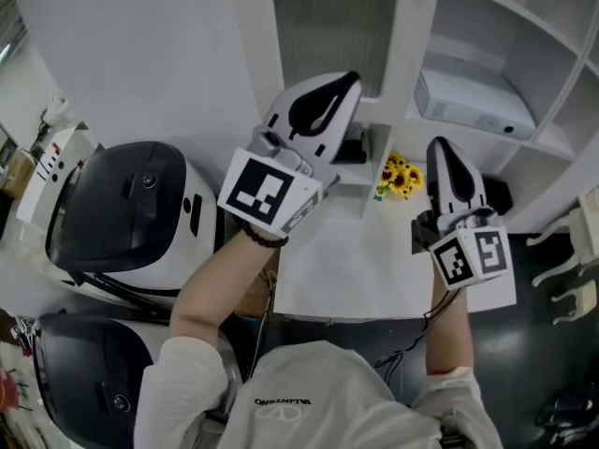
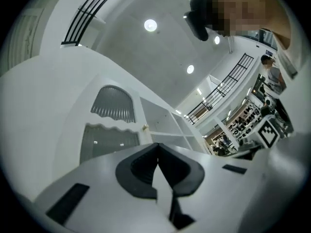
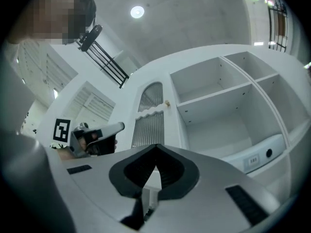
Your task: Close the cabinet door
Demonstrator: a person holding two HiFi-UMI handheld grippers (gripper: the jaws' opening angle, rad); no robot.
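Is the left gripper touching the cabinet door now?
Apart. In the left gripper view, the whole cabinet door stands well beyond the shut left gripper.

The white cabinet door [image 3: 149, 118] with grey ribbed panels stands shut beside open shelves [image 3: 221, 106].

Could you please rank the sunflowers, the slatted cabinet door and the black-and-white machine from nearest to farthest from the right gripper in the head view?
From the right gripper:
1. sunflowers, just to its left.
2. slatted cabinet door, up and to the left.
3. black-and-white machine, far left.
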